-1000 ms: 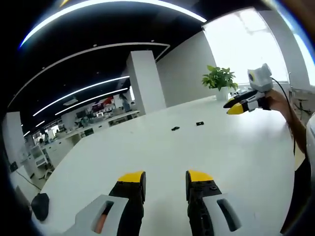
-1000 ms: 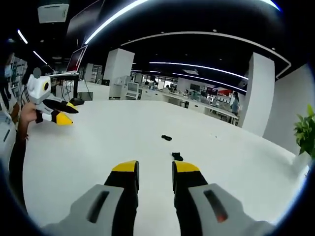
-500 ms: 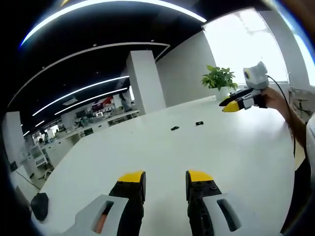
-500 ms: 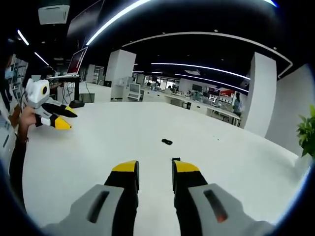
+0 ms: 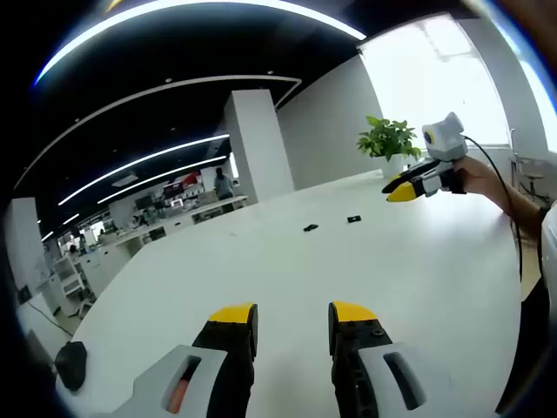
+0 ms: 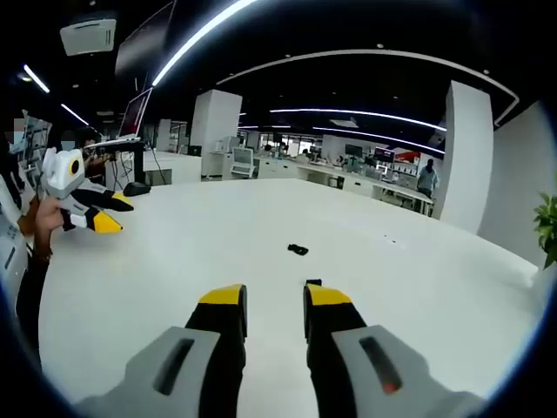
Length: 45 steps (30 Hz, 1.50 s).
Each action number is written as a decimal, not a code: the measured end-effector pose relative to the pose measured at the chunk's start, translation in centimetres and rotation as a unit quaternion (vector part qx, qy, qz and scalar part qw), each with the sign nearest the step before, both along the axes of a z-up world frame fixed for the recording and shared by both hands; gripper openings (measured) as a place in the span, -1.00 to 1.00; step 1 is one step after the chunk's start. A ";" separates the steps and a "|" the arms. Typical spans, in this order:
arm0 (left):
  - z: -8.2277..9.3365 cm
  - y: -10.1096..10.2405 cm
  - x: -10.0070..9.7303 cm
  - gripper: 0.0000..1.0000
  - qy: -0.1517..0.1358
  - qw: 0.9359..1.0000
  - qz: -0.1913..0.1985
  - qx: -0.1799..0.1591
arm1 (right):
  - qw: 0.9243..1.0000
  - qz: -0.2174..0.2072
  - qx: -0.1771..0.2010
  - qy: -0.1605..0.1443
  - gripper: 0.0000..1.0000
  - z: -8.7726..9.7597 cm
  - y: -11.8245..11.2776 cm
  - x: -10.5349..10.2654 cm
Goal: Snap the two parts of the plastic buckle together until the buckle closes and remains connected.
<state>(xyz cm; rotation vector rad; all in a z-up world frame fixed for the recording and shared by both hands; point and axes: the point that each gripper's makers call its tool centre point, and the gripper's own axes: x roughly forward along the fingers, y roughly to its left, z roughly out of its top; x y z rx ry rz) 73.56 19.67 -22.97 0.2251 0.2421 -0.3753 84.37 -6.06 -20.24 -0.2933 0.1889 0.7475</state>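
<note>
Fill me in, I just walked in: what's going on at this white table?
A person holds a two-jaw tool in each hand above the white table. Two small black buckle parts lie apart on it, untouched. The left tool and right tool are both open and empty; the right one sits just short of one part.

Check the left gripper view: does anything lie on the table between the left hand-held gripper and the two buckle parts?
Nothing. Bare white table runs from the left hand-held gripper to the two buckle parts, which lie apart.
</note>
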 end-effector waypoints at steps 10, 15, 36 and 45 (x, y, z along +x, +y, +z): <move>0.0 0.1 0.1 -0.35 0.000 1.000 0.000 0.000 | 1.000 0.010 0.008 0.007 -0.48 -0.2 0.6 1.2; 0.2 0.2 0.1 -0.35 -0.001 1.000 0.001 0.000 | 1.000 0.017 0.008 0.017 -0.49 -0.7 1.4 1.9; 0.3 0.2 0.1 -0.35 -0.001 1.000 0.000 -0.002 | 0.999 -0.005 -0.026 0.033 -0.49 -2.5 1.2 5.4; 0.3 0.1 0.1 -0.34 -0.002 1.000 -0.003 -0.003 | 0.998 -0.009 -0.028 0.047 -0.49 -3.5 1.1 7.0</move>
